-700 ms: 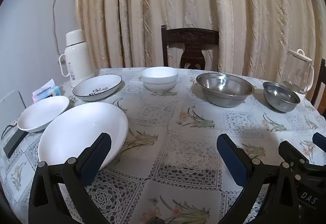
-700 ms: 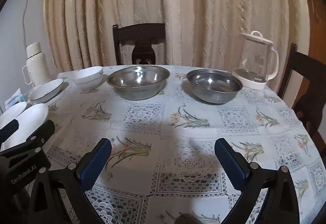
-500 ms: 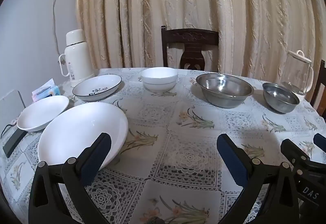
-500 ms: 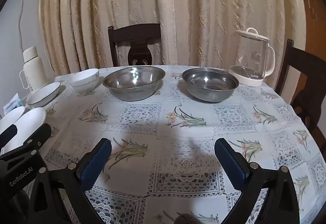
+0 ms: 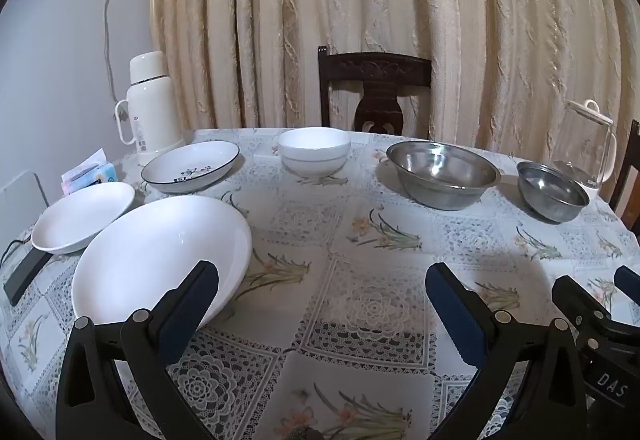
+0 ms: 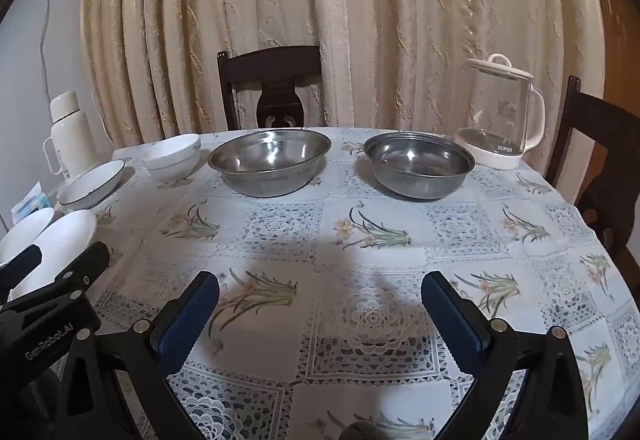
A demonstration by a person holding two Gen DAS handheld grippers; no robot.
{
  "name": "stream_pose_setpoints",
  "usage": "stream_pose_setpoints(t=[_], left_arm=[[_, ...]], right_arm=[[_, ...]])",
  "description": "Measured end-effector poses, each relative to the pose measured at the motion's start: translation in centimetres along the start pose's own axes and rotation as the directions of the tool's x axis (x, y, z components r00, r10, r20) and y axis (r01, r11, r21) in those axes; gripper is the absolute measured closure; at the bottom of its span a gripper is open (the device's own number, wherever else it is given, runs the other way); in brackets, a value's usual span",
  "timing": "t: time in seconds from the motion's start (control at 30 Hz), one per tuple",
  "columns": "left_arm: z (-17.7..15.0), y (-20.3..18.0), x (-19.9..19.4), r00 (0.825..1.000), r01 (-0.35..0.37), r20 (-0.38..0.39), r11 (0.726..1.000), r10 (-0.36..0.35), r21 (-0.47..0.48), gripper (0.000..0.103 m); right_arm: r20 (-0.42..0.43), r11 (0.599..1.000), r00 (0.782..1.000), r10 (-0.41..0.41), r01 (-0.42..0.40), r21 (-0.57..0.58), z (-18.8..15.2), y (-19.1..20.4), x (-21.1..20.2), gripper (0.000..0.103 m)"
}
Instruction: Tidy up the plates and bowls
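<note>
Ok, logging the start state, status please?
Left gripper and right gripper open, empty. Plates and bowls spread out, nothing stacked; large white plate nearest left jaws. Nothing in the way.

Left gripper (image 5: 322, 298): jaws spread wide, nothing between the blue pads (image 5: 188, 314), black linkage arms angled outward from the lower corners of its own view. Right gripper (image 6: 320, 304): same posture, jaws wide apart and holding nothing, blue pads (image 6: 186, 320) facing inward. Both hover above the desk (image 6: 384, 268), side by side and level; each appears at the edge of the other's view, the right gripper at the lower right of the left wrist camera.
</note>
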State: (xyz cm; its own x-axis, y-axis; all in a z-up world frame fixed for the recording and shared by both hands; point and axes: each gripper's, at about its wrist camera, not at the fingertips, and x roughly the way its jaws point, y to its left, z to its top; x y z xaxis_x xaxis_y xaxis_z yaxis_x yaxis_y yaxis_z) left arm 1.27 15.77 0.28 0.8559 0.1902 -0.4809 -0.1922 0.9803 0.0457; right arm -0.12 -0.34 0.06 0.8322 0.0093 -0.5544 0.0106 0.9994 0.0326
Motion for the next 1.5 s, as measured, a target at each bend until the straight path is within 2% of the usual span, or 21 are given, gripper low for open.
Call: stream_pose_setpoints(t=[1.03,1.5], left_arm=[[-0.1,0.5,0.2,1.0,-0.001,-0.024,1.0,0.0,-0.026,0.0],[-0.8,3.8,-1.5,0.998,-0.068,-0.021,0.996,0.067,-0.056,0.0]], right_arm=[[0.019,1.0,0.999,0.031,-0.031,0.0,-0.1,0.2,-0.4,0.0],[-0.015,0.998,0.999,0.047,-0.047,0.036,-0.1,-0.4,0.2,0.0]])
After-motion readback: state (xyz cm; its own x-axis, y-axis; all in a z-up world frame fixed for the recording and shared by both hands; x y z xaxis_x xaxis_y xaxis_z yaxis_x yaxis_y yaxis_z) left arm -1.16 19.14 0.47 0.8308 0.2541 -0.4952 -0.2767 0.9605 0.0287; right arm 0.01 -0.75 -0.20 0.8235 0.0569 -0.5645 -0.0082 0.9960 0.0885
